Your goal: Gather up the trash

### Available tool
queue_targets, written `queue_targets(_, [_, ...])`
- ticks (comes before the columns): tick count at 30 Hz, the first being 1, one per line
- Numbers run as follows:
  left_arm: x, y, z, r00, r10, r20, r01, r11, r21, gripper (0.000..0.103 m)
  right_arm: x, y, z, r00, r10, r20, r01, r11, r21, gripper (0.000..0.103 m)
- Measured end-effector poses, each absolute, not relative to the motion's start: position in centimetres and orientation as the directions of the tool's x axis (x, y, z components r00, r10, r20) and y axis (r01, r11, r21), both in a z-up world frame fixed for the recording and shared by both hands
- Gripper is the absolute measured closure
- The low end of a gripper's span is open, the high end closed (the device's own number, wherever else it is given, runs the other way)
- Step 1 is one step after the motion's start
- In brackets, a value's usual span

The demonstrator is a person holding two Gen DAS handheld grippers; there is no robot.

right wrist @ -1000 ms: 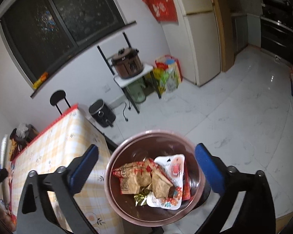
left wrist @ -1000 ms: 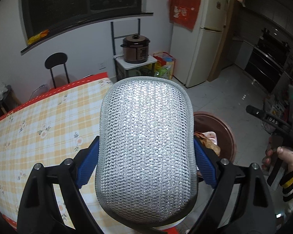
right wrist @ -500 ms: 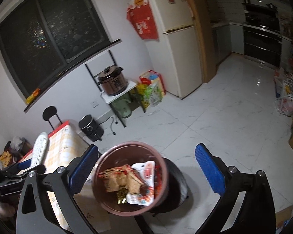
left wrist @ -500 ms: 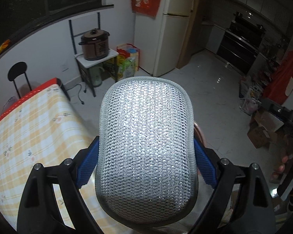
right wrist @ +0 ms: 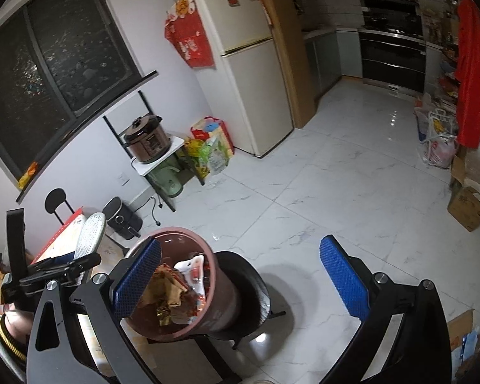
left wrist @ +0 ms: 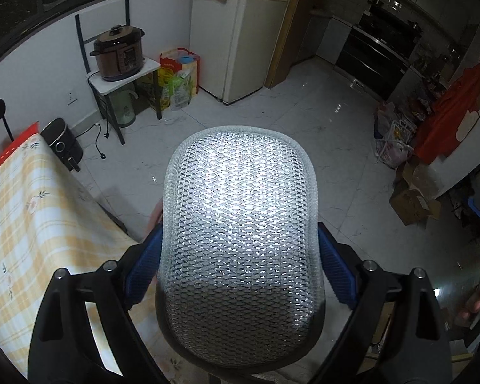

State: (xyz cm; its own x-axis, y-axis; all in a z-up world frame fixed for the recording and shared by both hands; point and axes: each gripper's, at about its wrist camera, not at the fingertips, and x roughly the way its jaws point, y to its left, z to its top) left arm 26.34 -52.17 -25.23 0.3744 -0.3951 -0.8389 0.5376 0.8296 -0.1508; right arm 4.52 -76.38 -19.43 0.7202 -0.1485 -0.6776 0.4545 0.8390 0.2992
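Observation:
A silver mesh scouring pad (left wrist: 240, 243) fills the left wrist view, standing between the blue pads of my left gripper (left wrist: 240, 227). Its jaws are opening and the pads are just coming off the pad's edges. In the right wrist view a brown trash bin (right wrist: 222, 291) holding wrappers (right wrist: 172, 288) sits on a black stool (right wrist: 256, 284). The bin is partly behind the left finger of my right gripper (right wrist: 240, 243), which is open with nothing in it. The left gripper (right wrist: 80, 257) and its pad (right wrist: 91, 232) hang just left of the bin.
A table with a yellow checked cloth (left wrist: 32, 211) lies to the left. Along the wall stand an air fryer (left wrist: 62, 144), a rack with a cooker (left wrist: 118, 52), bags (left wrist: 179, 76) and a fridge (left wrist: 252, 32). Cardboard boxes (left wrist: 412, 201) line the right side. White floor tiles (right wrist: 336, 176) stretch ahead.
Both views have swung right, off the table and over the floor. The bin has slid from between the right jaws to behind the left finger. The left jaws stand slightly wider.

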Motion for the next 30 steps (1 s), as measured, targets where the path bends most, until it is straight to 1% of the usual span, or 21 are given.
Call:
queue_targets(7, [27.1,-52.4,-24.6,0.375,-0.440,-0.816,0.549,0.814,-0.187,0.006,3.9,-76.7,-19.3,0.725,-0.155,-0.671,0.461,0.832,0.307,0.005])
queue_targets(10, [26.9,-51.3,-23.1,0.399,-0.456,-0.795,0.537,0.820,-0.201,0.006,4.2,-75.9,-19.0,0.733,-0.145,-0.665,0.446,0.840,0.309,0.005])
queue_targets(14, [25.8,-49.5,-20.6,0.445,-0.463,-0.766,0.532,0.825,-0.190,0.006,4.7,-74.0,-17.6,0.745,-0.134,-0.653,0.413,0.862,0.294,0.005])
queue_targets(18, [23.8,-47.0,-17.0,0.504,-0.483,-0.716,0.545,0.821,-0.170,0.006,4.3,-71.4,-15.2,0.766,-0.144,-0.626,0.389,0.880,0.274,0.005])
queue_targets(23, [20.7,-43.0,-11.9,0.582,-0.502,-0.640,0.573,0.811,-0.115,0.006,3.2,-67.6,-11.9,0.788,-0.181,-0.588,0.382,0.893,0.238,0.005])
queue_targets(30, [15.5,-36.7,-6.3,0.635,-0.530,-0.562,0.603,0.795,-0.068,0.006,0.8,-60.9,-7.6,0.814,-0.225,-0.535,0.368,0.913,0.175,0.005])
